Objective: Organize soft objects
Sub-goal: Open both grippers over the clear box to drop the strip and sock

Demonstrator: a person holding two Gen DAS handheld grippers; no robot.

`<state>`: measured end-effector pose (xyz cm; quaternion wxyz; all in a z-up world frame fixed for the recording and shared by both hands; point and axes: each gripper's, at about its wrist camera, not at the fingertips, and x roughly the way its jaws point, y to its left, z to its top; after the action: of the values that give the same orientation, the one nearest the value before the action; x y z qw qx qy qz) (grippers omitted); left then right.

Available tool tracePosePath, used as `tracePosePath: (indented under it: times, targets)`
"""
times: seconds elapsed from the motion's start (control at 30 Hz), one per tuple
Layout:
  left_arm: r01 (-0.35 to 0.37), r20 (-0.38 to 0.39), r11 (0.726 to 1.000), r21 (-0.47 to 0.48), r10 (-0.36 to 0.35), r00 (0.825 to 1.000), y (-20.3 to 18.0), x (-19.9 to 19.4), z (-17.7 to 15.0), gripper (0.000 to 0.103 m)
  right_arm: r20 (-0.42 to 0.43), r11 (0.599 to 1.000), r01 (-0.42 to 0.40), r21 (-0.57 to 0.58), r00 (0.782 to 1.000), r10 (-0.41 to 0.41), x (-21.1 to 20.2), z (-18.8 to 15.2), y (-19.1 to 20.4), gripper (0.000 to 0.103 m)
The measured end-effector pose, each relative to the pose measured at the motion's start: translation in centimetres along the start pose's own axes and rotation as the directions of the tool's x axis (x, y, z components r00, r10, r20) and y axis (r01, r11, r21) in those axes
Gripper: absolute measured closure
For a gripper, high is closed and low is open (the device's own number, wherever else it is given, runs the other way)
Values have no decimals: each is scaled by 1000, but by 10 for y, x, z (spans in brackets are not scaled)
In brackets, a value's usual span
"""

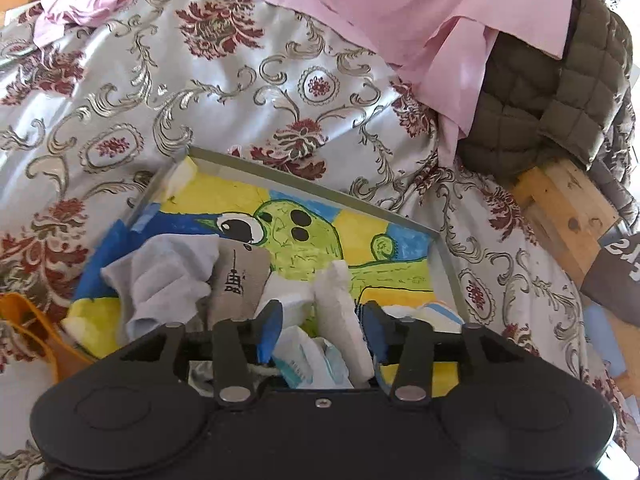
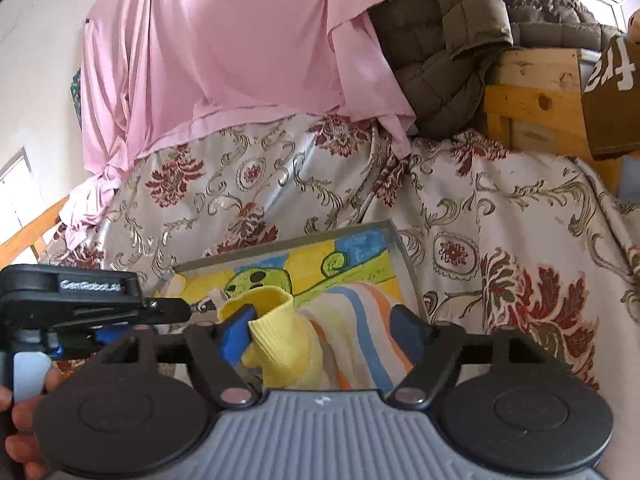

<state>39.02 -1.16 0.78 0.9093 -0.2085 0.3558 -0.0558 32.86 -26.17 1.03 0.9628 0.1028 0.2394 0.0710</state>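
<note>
Socks (image 1: pixel 168 276) and white soft pieces (image 1: pixel 344 312) lie in the painted tray (image 1: pixel 320 192); my left gripper (image 1: pixel 320 324) hangs released over them. Right view: my right gripper (image 2: pixel 324 330) gapes around a yellow sock (image 2: pixel 280 344), ready to sort it.

This is a bedroom in a home. A bed is covered with a shiny bedspread (image 1: pixel 224 92) that has red flowers and curly leaves on it. A pink sheet (image 2: pixel 224 52) hangs down over the top of it. A puffy green-brown coat (image 1: pixel 560 92) is draped over a wooden bed frame (image 2: pixel 528 96) made of pale boards. On the bed lies a tray (image 1: pixel 312 178) with a child's painting (image 1: pixel 304 232) of a green creature in it. Socks (image 1: pixel 168 272) and other small soft clothes lie in the tray. A white wall (image 2: pixel 36 60) and a bright window (image 2: pixel 16 188) show at the side.
</note>
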Motion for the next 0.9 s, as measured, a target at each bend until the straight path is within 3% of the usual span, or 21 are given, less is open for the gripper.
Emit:
tracePosePath:
  times: [0.23, 0.37, 0.57, 0.73, 0.9]
  targets:
    - [-27, 81, 998, 57, 23, 996, -14, -50, -5, 32, 86, 999, -30, 16, 996, 28, -38, 6, -3, 9]
    - [-40, 124, 996, 74, 31, 992, -23, -81, -13, 27, 129, 997, -57, 50, 990, 50, -63, 7, -8, 4]
    - [-76, 285, 996, 40, 62, 957, -25, -143, -46, 19, 193, 996, -55, 68, 980, 41, -108, 1, -5, 0]
    - [-86, 337, 996, 12, 77, 938, -19, -181, -70, 11, 233, 996, -71, 58, 971, 55, -144, -9, 5, 0]
    - [-118, 380, 992, 34, 96, 920, -10, -218, -95, 10, 232, 997, -77, 31, 970, 67, -168, -19, 18, 0]
